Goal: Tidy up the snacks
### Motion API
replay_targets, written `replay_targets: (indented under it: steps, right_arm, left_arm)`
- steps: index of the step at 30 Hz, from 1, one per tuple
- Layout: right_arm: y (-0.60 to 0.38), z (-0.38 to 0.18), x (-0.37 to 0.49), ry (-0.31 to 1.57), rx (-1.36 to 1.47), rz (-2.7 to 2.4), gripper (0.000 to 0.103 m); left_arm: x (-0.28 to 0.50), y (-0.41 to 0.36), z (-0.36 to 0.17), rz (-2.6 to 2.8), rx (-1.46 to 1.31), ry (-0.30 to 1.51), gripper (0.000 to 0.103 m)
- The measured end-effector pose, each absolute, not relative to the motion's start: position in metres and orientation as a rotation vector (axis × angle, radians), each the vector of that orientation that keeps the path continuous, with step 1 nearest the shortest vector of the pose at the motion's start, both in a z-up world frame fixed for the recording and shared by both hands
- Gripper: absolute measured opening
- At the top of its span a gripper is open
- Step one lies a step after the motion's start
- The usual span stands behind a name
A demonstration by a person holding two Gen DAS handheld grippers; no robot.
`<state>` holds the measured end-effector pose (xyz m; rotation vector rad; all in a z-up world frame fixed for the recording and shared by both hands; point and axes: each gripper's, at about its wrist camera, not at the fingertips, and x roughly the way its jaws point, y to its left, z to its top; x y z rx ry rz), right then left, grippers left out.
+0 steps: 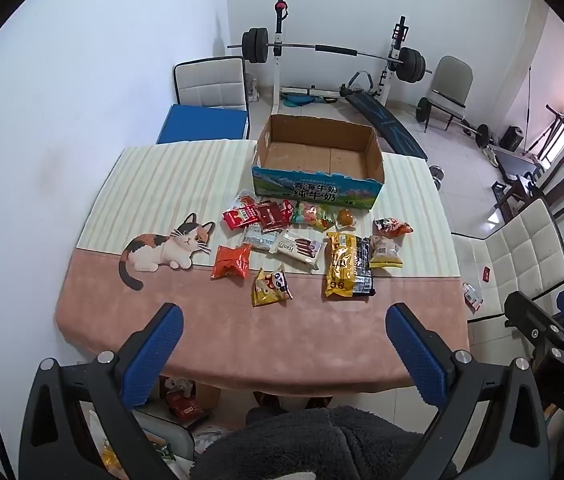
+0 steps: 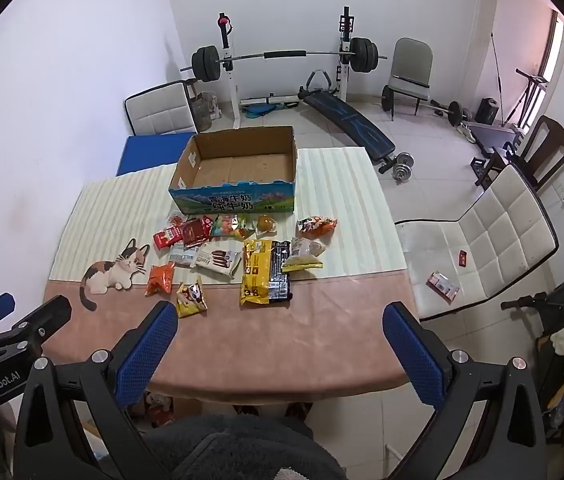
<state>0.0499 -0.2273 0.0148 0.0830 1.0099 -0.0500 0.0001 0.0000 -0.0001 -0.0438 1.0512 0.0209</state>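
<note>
An open cardboard box (image 1: 317,152) (image 2: 238,164) with a blue printed front stands empty at the far side of the table. Several snack packets lie in front of it: a tall yellow bag (image 1: 341,264) (image 2: 257,272), a white biscuit pack (image 1: 299,248) (image 2: 218,262), an orange packet (image 1: 232,261) (image 2: 160,278) and a yellow panda packet (image 1: 273,285) (image 2: 190,298). My left gripper (image 1: 283,312) hovers open over the near pink part of the cloth, nothing between its blue pads. My right gripper (image 2: 280,310) hangs open the same way, beside the left one.
The table carries a striped and pink cloth (image 1: 170,176) with a cat print (image 1: 166,246). White chairs (image 2: 493,240) stand to the right, one with small packets on its seat. A barbell rack (image 1: 321,50), bench and weights fill the floor behind. A dark fleece-clad lap (image 1: 321,444) sits below.
</note>
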Motion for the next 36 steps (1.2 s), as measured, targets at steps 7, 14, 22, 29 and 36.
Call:
replay_targets:
  steps: [7, 14, 22, 29, 36]
  right_arm:
    - [-0.2267, 0.0148, 0.0504, 1.018, 0.084, -0.047, 0.103]
    - [-0.2281, 0.0155, 0.0504, 1.017, 0.081, -0.048, 0.103]
    - [-0.2265, 0.0153, 0.0505, 1.017, 0.082, -0.047, 0.103]
    - [-0.2275, 0.0159, 0.0532, 1.020, 0.083, -0.046, 0.103]
    - [-0.2270, 0.0165, 0.0526, 1.020, 0.082, -0.048, 0.103]
  left_arm:
    - [-0.0006, -0.0001, 0.0004, 0.017, -0.047, 1.045, 0.103]
    - [-0.0004, -0.0001, -0.0001, 0.016, -0.049, 1.047, 0.103]
    - [0.0000, 0.0004, -0.0001, 0.016, -0.054, 1.050, 0.103]
    - [0.0002, 0.0007, -0.0001, 0.015, -0.056, 1.050, 0.103]
    - [0.0002, 0.0008, -0.0002, 0.013, -0.058, 1.051, 0.103]
